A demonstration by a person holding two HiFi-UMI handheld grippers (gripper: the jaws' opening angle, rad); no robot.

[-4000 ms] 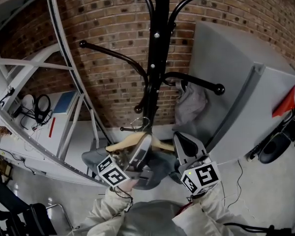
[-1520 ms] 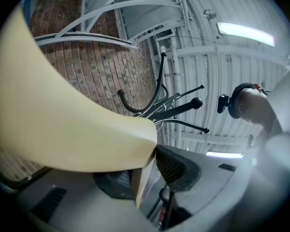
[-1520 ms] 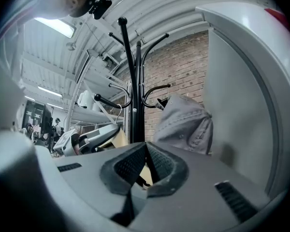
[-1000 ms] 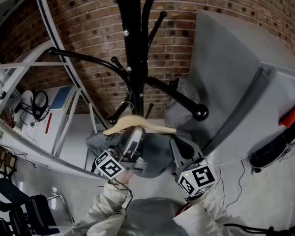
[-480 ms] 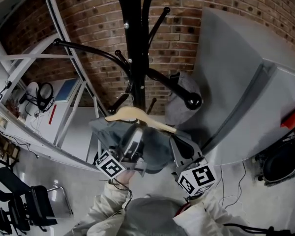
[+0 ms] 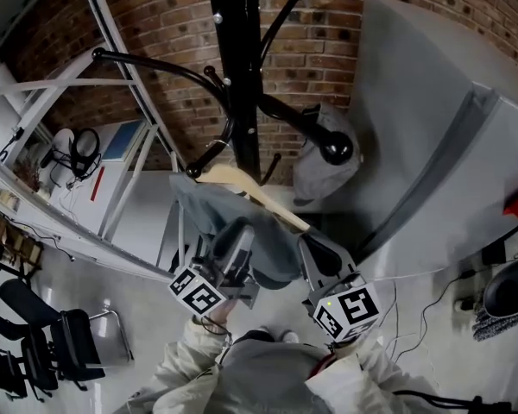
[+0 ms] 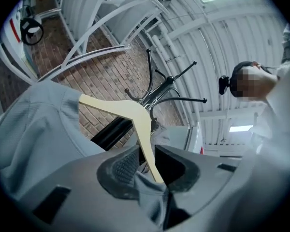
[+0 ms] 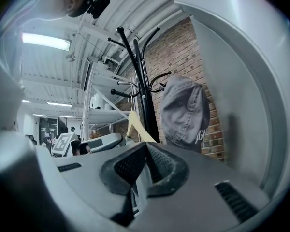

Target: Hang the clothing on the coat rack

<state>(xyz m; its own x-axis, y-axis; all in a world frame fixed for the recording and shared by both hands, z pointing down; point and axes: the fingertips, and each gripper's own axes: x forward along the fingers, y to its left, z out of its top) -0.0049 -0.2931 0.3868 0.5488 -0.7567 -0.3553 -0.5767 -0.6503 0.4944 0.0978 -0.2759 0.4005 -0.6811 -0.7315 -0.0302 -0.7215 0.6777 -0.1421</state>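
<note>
I am looking at a red brick wall (image 6: 155, 24) with a white metal shelving frame (image 6: 43, 102) out beyond my left gripper (image 6: 237, 238), a tall grey panel (image 6: 414, 102) beyond my right gripper (image 6: 316, 248), and a pale grey floor (image 6: 138, 317) under both.

A black metal coat rack (image 6: 239, 67) with curved, knob-ended arms stands straight ahead of the two grippers. A grey fabric cap (image 6: 315, 166) hangs from one arm, ahead of the right gripper and slightly above it.

The pale wooden hanger (image 6: 250, 192) sits just in front of the left gripper, tilted, its upper end close to the rack's pole. A grey-blue garment (image 6: 207, 210) is draped over it and falls down to the left of that gripper.

In the left gripper view the jaws are clamped on one arm of the hanger, with a fold of the garment pinched in below it.

In the right gripper view the jaws are pressed together at the tips. A pale strip sits in the gap behind them; I cannot tell what it is. That gripper is just beside the garment's right edge.
</note>
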